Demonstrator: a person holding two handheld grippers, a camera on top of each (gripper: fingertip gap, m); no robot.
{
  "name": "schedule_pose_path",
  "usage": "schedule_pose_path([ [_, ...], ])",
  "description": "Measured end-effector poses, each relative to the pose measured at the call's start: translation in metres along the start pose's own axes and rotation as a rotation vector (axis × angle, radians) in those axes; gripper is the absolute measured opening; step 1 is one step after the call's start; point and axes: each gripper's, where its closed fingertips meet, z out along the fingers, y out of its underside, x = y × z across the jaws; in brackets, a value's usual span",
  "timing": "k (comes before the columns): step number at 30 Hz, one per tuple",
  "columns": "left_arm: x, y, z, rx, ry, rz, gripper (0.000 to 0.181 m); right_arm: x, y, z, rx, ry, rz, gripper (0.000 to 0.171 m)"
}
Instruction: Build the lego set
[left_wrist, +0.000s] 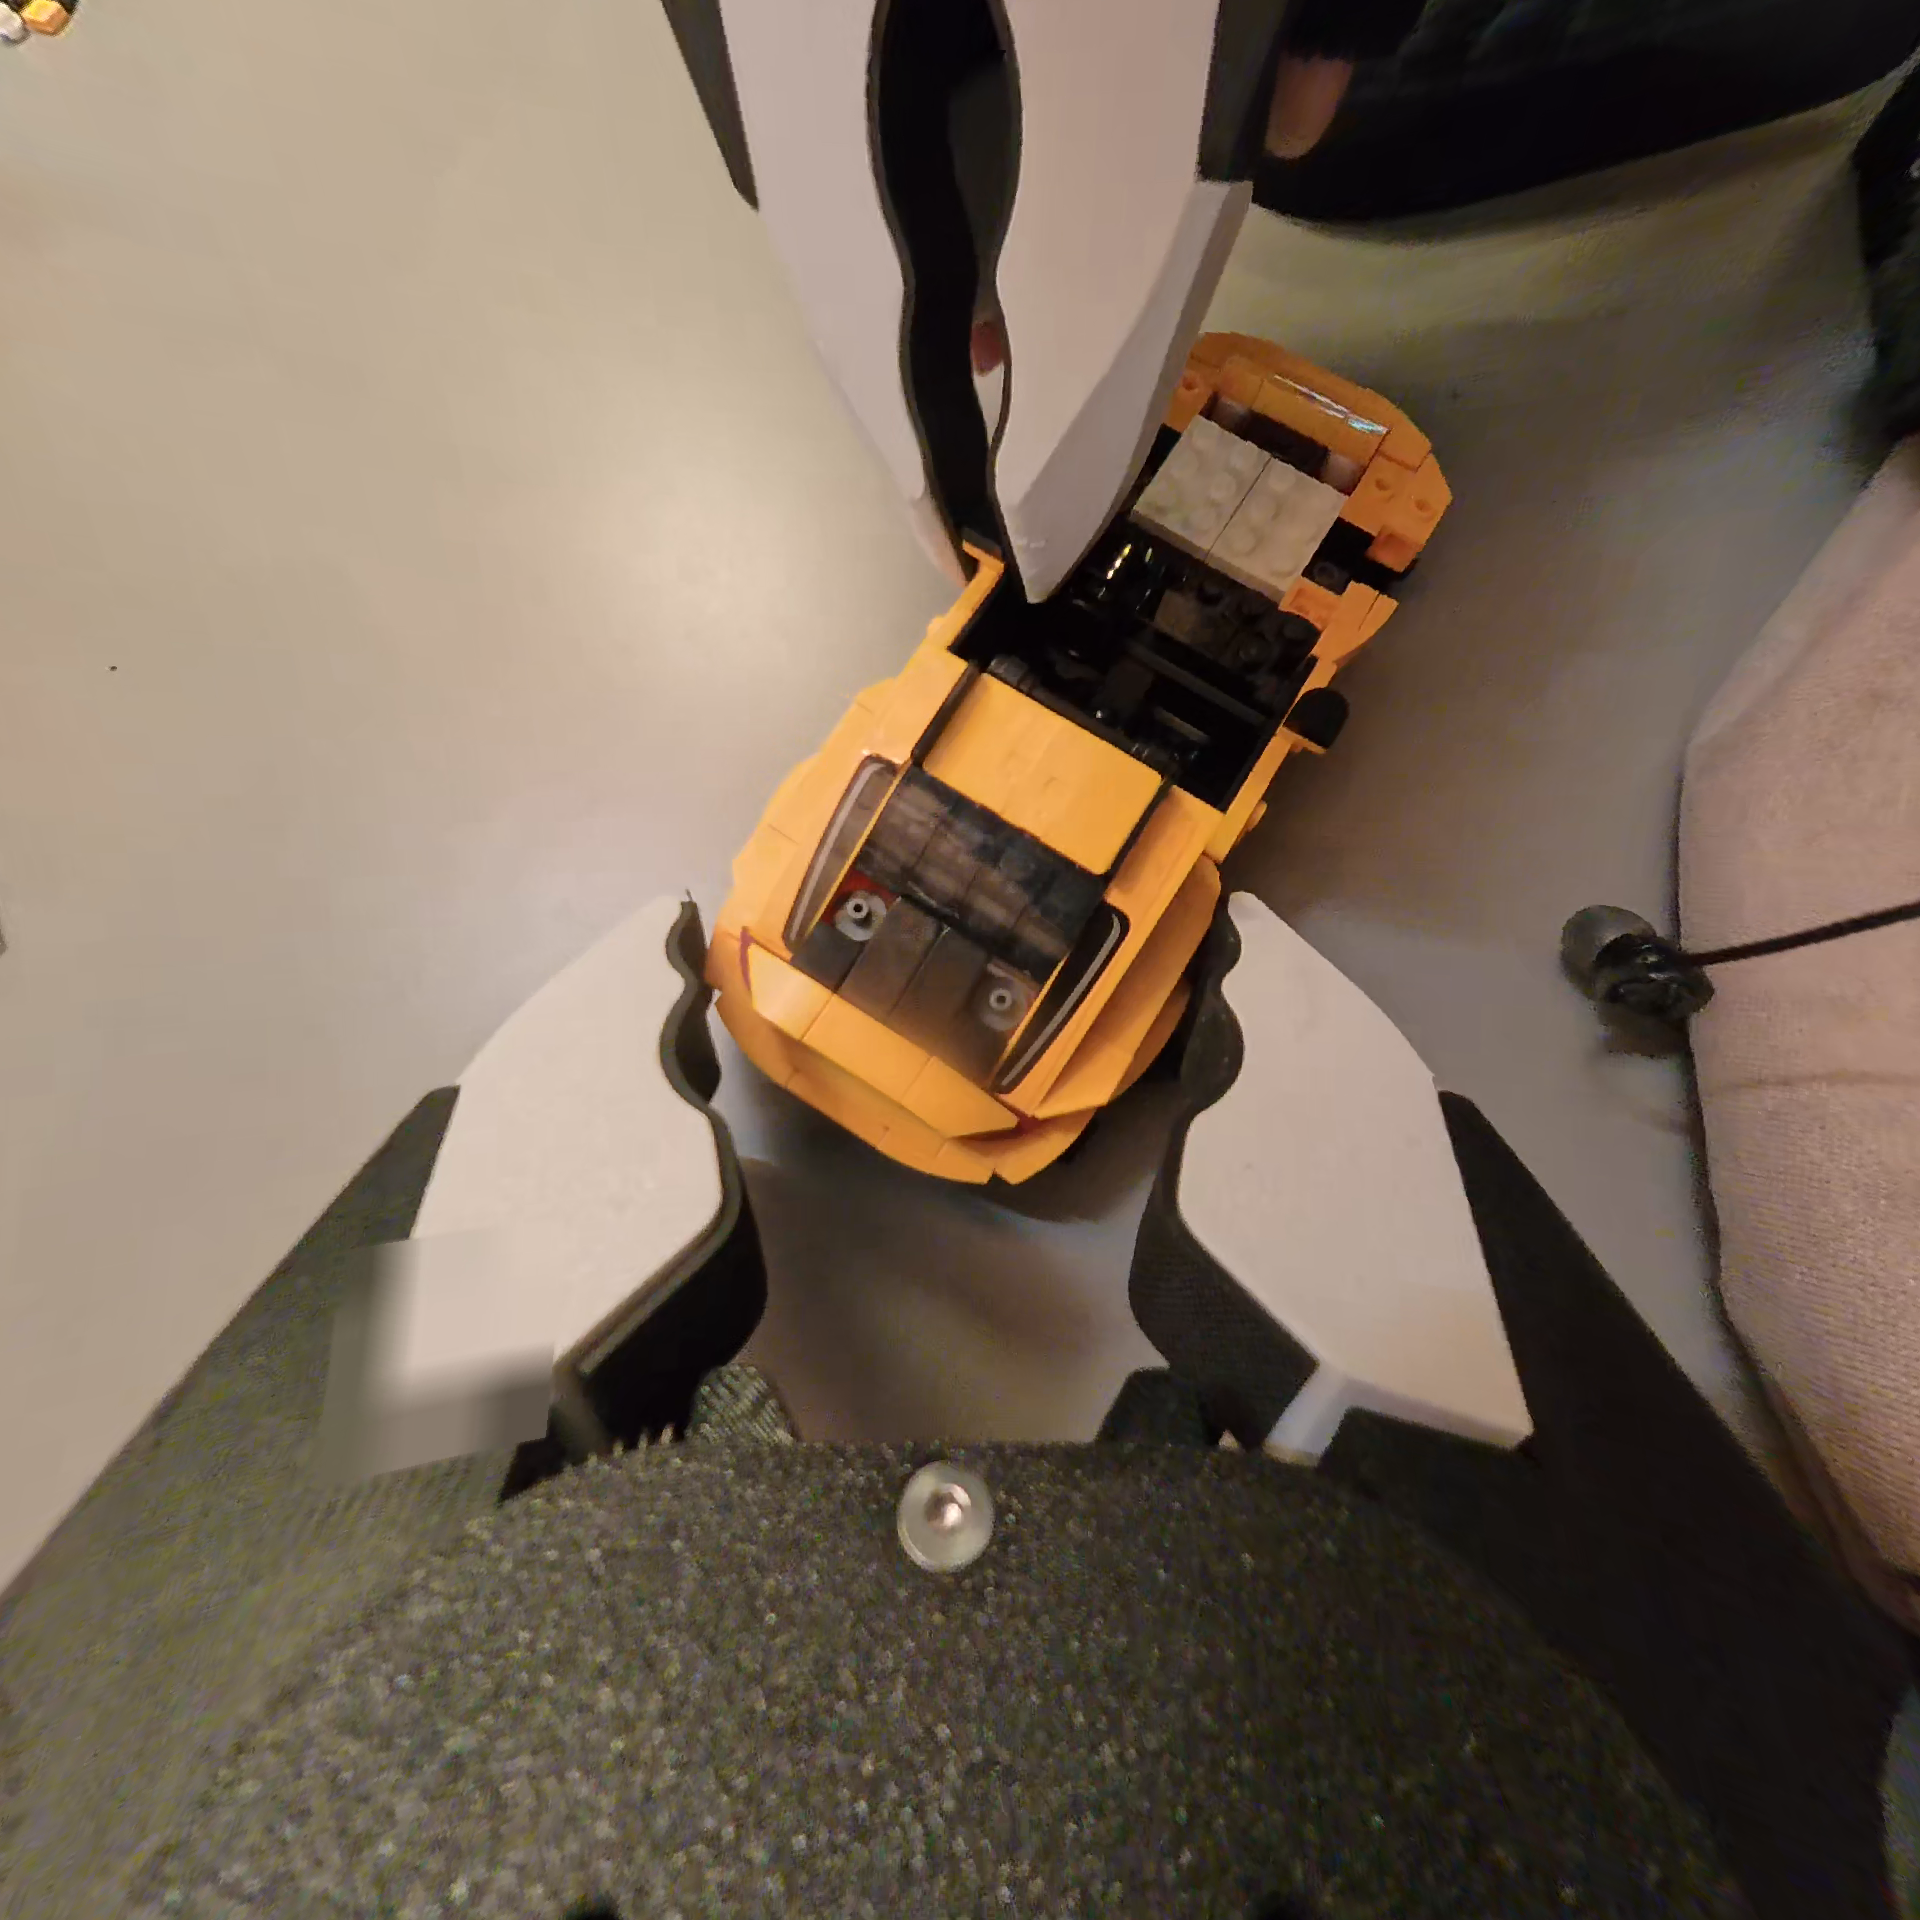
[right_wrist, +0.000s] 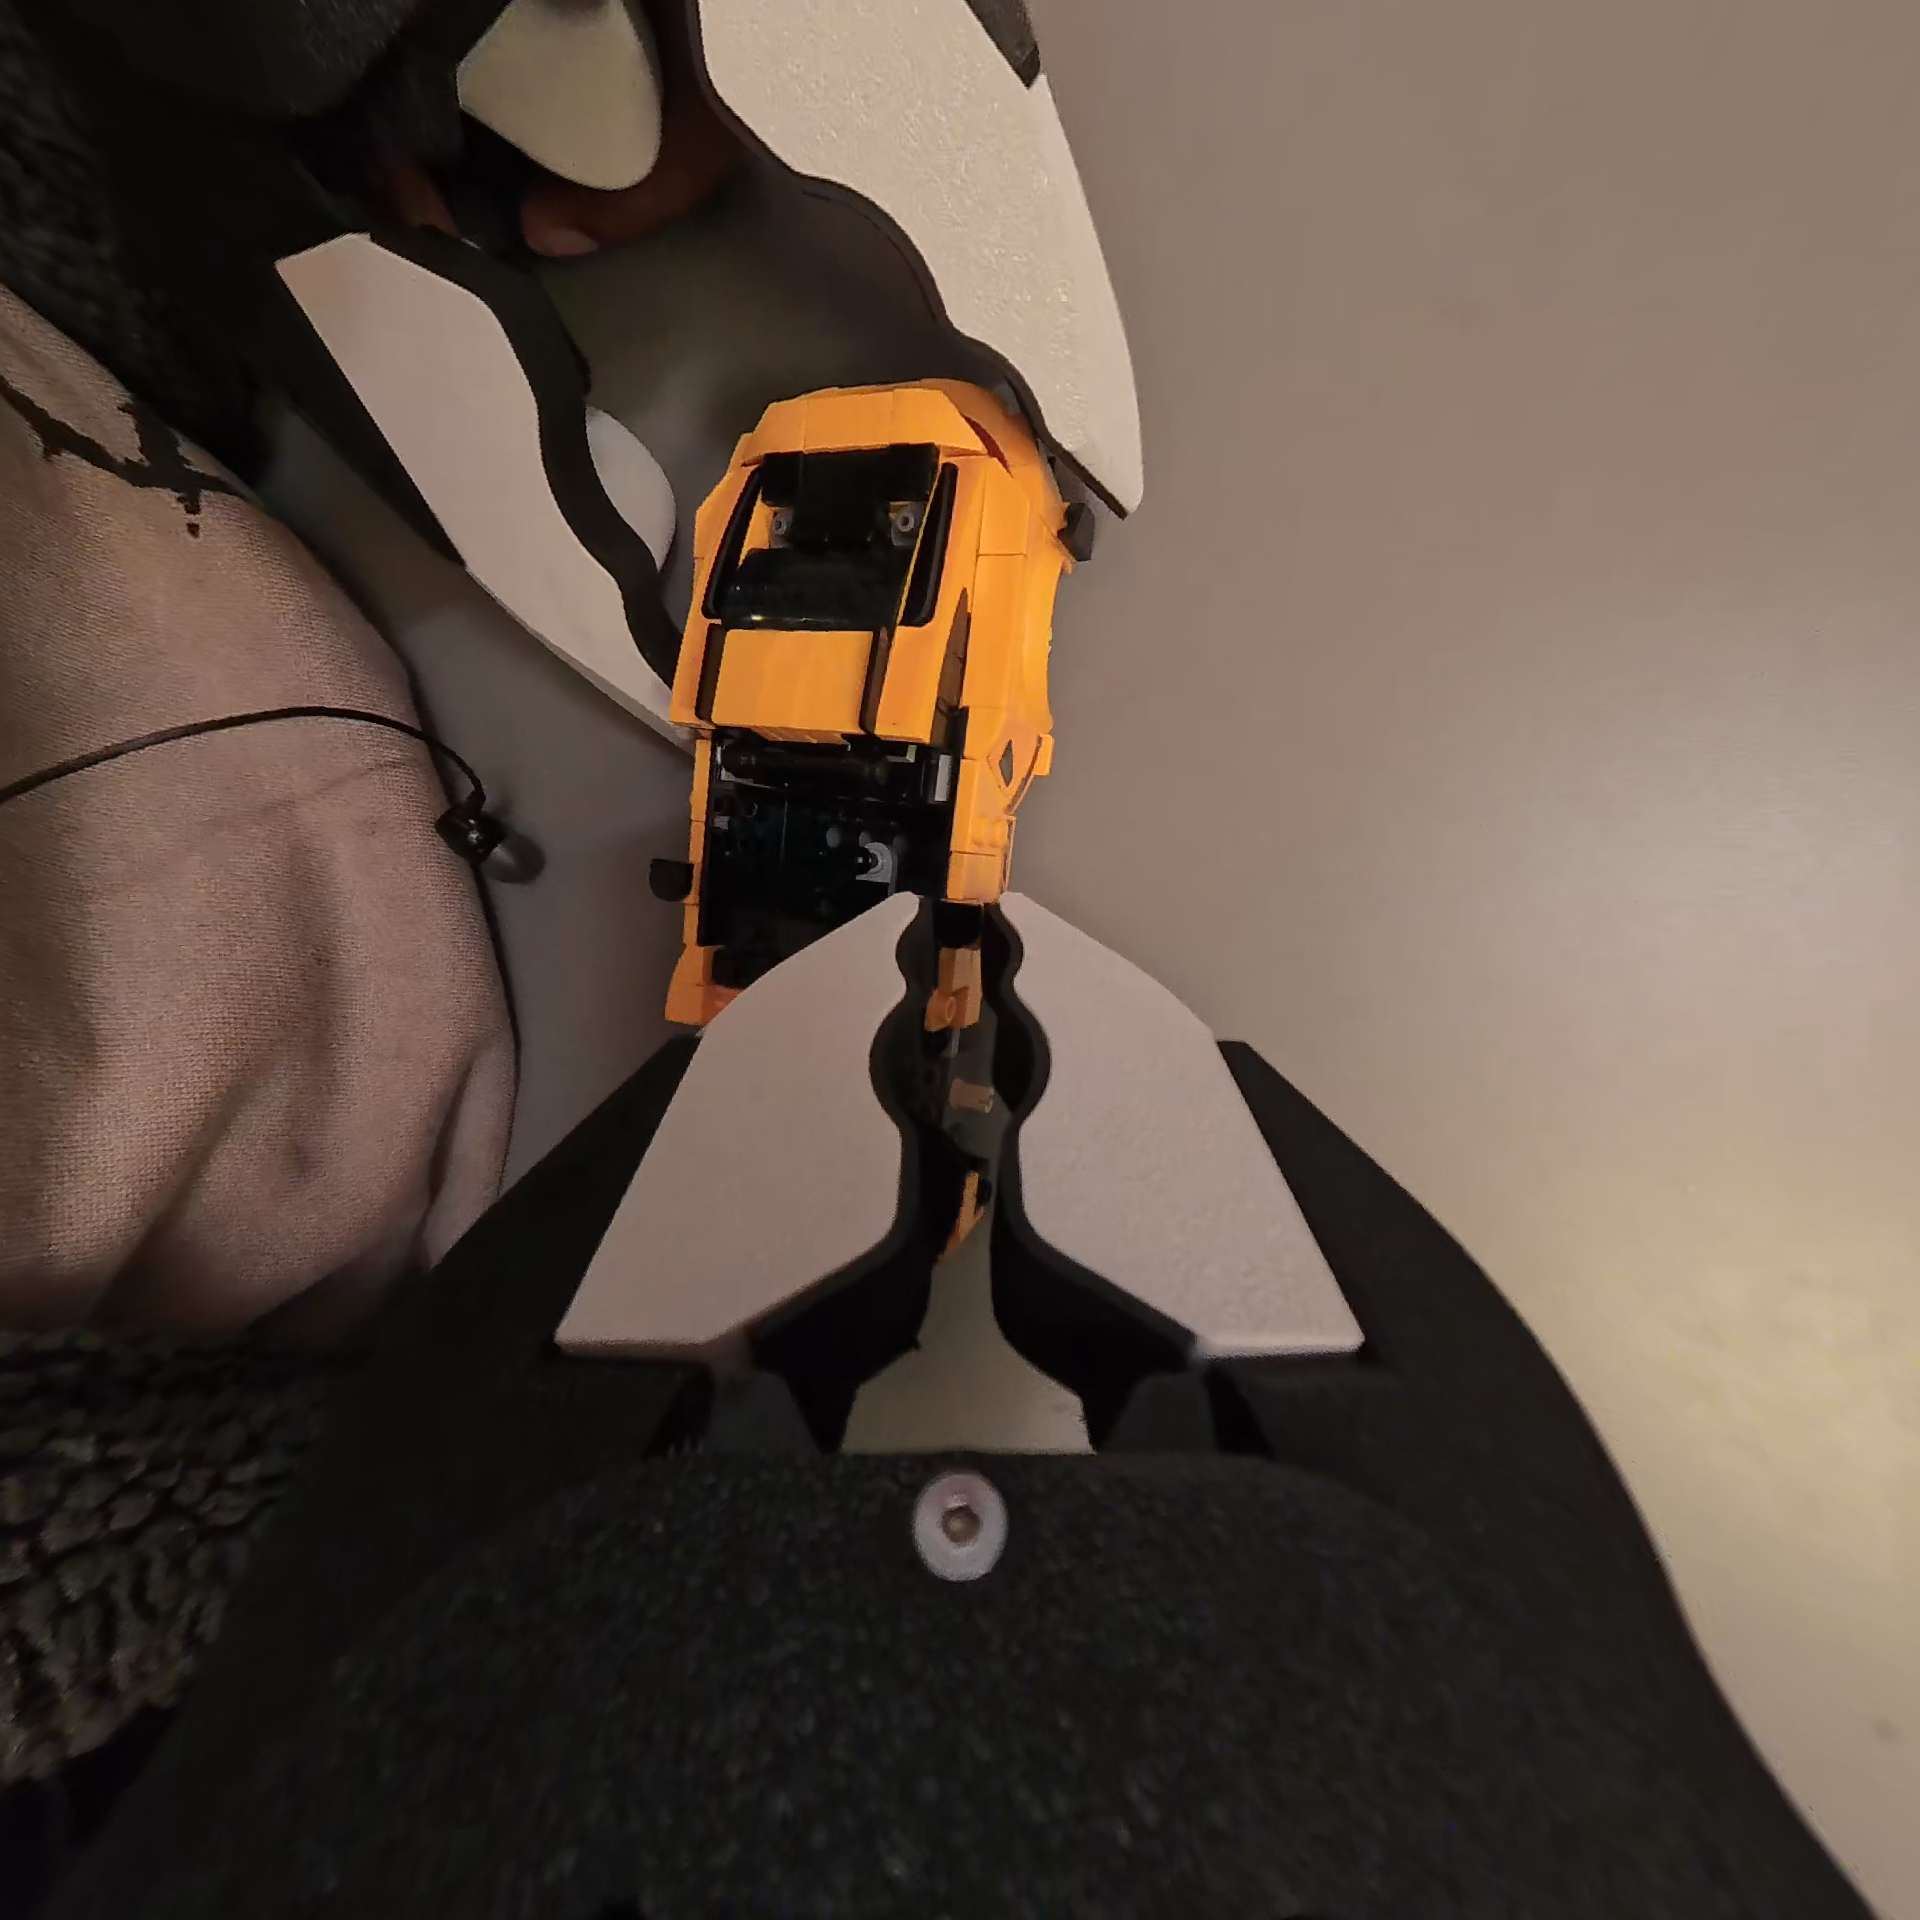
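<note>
An orange and black lego car lies on the grey table, with two white bricks set in its open far half. My left gripper is shut on the car's near end, one pad on each side. My right gripper comes in from the top, nearly closed, at the car's left side wall. In the right wrist view the car points away. My right gripper pinches its orange side wall, and the left gripper clasps its far end.
A beige cloth lies along the right, with a black cord and toggle beside it. Small loose pieces lie at the far left corner. A hand holds the right gripper. My hands' fingertips stand some 6 cm from each other.
</note>
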Motion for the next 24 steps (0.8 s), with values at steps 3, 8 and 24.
schedule_pose_path([
  [3, 0.001, 0.001, 0.001, -0.002, 0.012, -0.009, 0.089, -0.001, 0.001, 0.001, 0.002, -0.021, 0.022, 0.008],
  [8, 0.002, 0.001, 0.001, -0.001, 0.024, -0.01, 0.089, -0.003, 0.003, 0.002, 0.014, -0.055, 0.062, 0.008],
  [24, 0.003, 0.0, 0.001, 0.028, 0.04, 0.019, 0.089, -0.007, 0.006, -0.011, 0.127, -0.151, 0.077, 0.026],
])
